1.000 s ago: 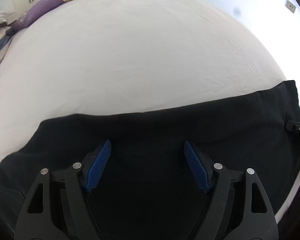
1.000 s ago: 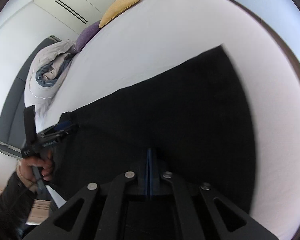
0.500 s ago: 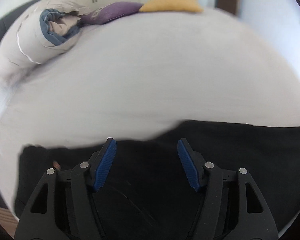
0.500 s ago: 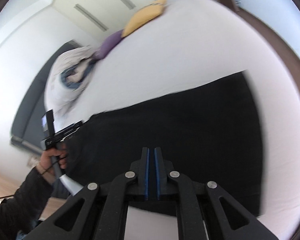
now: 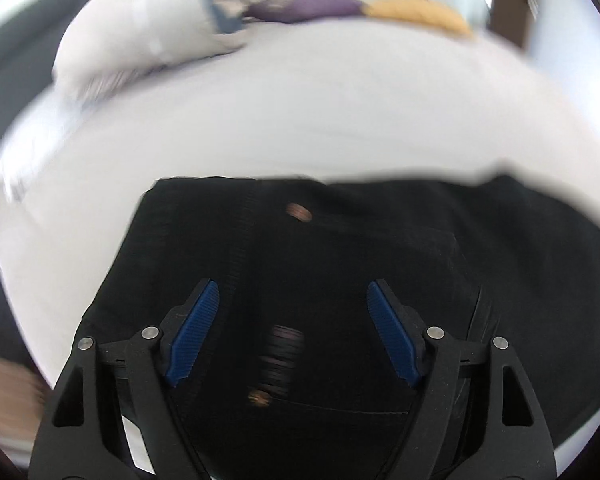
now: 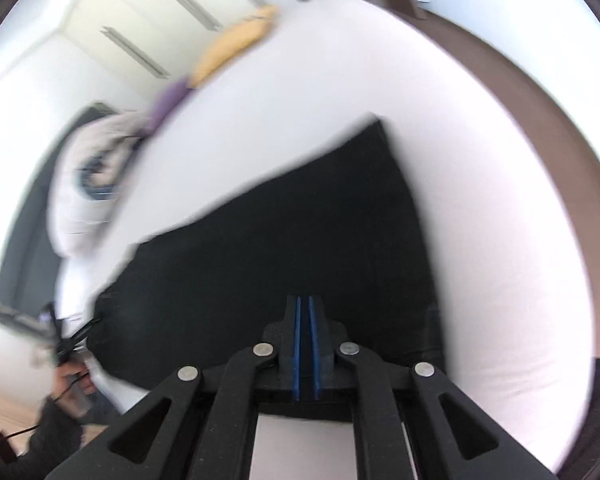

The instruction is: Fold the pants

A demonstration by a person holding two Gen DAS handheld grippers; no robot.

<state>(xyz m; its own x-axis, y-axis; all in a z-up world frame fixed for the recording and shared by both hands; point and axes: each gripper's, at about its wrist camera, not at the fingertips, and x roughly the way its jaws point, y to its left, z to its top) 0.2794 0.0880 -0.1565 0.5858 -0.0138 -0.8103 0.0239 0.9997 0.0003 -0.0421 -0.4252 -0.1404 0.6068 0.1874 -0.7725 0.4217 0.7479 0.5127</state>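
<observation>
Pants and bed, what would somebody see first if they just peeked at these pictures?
First, the big black pants spread flat on the white bed. Next, the left tongs wide open above the waistband end, blue pads apart, while the right tongs are nearly closed. Far off lie a yellow pillow and a purple pillow.

- The pants (image 5: 340, 280) lie flat on the bed (image 5: 300, 112), along its near edge.
- The left gripper (image 5: 292, 328) hangs over the waistband end, the right gripper (image 6: 304, 344) over the pants' near edge (the two well apart).
- Behind the pants, at the bed's far end, two cushions (image 5: 380, 8) lie side by side.
- A bundled duvet (image 5: 140, 40) lies left of them.
</observation>
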